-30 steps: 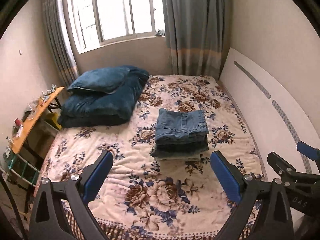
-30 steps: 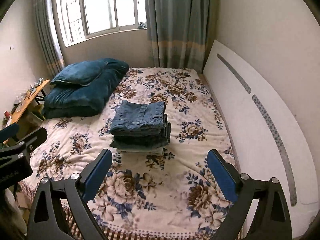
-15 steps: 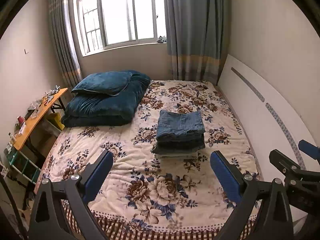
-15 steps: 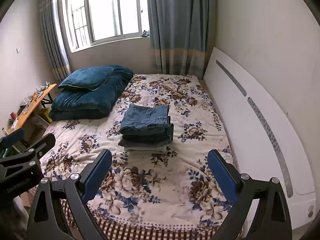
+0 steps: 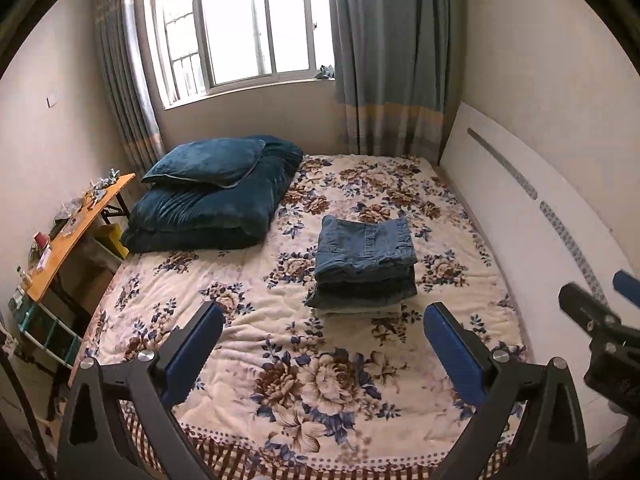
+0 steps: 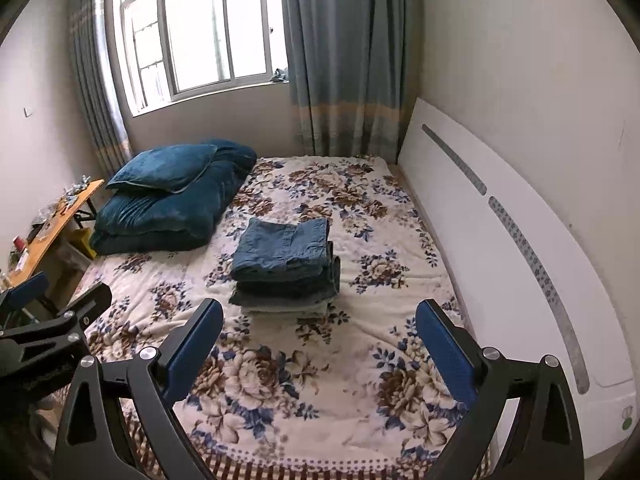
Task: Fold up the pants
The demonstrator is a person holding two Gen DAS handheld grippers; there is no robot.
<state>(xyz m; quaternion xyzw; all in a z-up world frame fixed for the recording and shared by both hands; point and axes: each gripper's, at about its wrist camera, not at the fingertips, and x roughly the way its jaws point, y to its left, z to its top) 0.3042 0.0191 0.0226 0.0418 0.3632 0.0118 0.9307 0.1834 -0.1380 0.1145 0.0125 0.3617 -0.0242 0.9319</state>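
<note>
A stack of folded pants [image 5: 364,266], blue denim on top with a pale pair at the bottom, lies in the middle of the floral bed [image 5: 248,320]; it also shows in the right wrist view [image 6: 286,266]. My left gripper [image 5: 320,328] is open and empty, held back above the bed's near end. My right gripper [image 6: 318,328] is open and empty, also well short of the stack. Each gripper shows at the edge of the other's view.
A dark blue pillow and folded duvet [image 5: 212,200] lie at the bed's far left. A white headboard [image 5: 540,216] runs along the right wall. An orange side table [image 5: 72,236] with small items stands to the left. Window and curtains are behind.
Both grippers have drawn back and up from the bed, so the stack looks smaller and more of the room and the bed's near edge shows. The jaws stay open.
</note>
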